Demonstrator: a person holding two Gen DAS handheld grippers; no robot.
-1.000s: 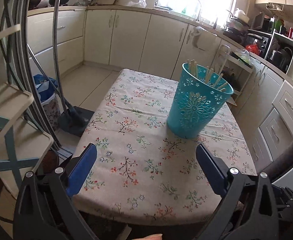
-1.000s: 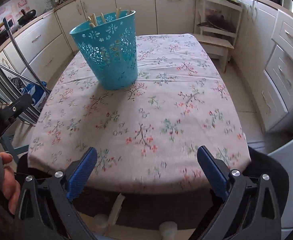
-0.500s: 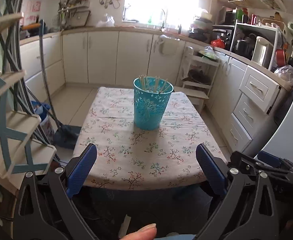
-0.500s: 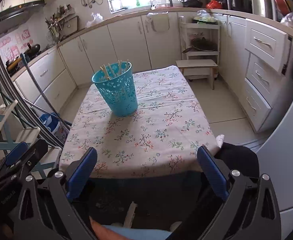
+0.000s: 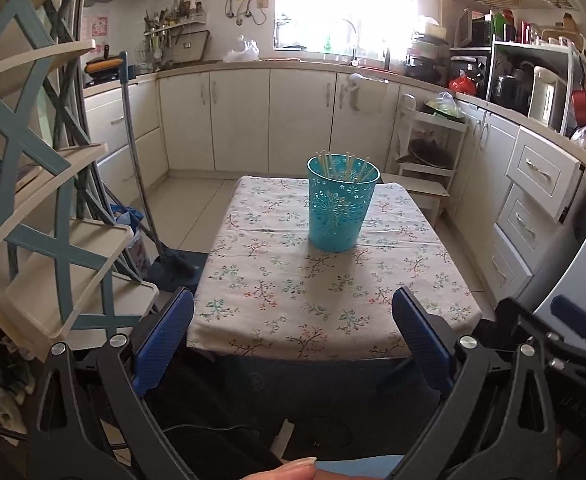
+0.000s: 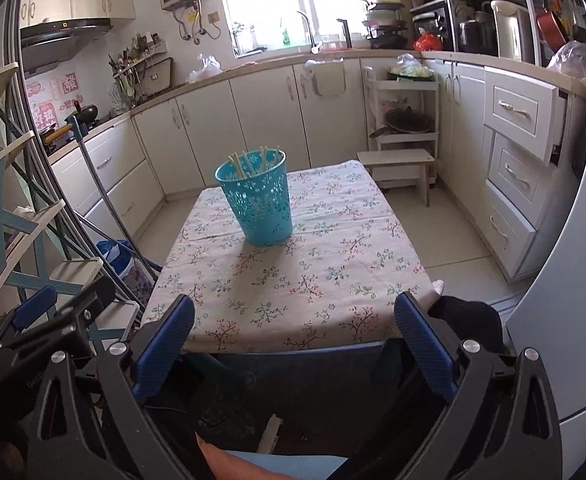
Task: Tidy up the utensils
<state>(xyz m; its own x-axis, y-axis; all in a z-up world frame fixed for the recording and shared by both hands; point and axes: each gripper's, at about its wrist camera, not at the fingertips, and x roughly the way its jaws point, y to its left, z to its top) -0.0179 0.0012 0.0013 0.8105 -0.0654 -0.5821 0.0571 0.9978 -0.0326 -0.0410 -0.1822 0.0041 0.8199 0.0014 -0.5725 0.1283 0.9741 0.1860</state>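
Teal perforated basket [image 5: 340, 208] upright on table [image 5: 293, 296], holding pale sticks [image 5: 335, 166], probably chopsticks; both grippers' fingers apart, empty.

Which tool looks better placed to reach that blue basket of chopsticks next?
Probably the left tool, by a hair: the teal basket sits nearly centred ahead of it, but left of centre for the right tool. Both are open, empty, and short of the table.

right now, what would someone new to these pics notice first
A turquoise cut-out basket stands upright near the middle of the floral tablecloth, with pale chopsticks sticking out of its top. In the foreground, the left gripper and right gripper are both open and empty, short of the table's near edge.
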